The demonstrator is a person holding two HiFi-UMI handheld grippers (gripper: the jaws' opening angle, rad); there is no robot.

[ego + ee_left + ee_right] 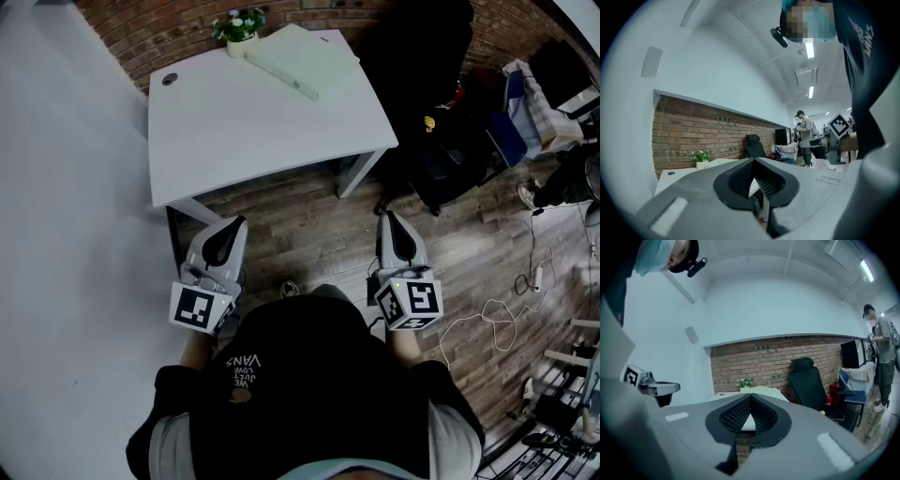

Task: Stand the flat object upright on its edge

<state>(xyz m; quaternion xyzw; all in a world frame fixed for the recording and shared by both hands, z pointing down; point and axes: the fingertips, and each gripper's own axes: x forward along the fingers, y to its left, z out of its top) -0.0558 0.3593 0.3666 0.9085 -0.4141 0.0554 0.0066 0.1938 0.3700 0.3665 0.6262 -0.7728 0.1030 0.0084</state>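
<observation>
Head view: the flat object, a pale slab, lies on its broad face at the far right corner of the white bench, just beside a small potted plant. The left tool and right tool hang low over the wooden floor, close to the person's body and well short of the bench, so the task looks not yet begun.

Left gripper view: the left tool's jaws meet at their tips with nothing between them. Beyond them are the bench edge and the plant.

Right gripper view: the right tool is likewise closed and empty, and it is aimed at the bench corner where the slab lies. Held closed, both tools seem merely carried; reaching the slab comes first
</observation>
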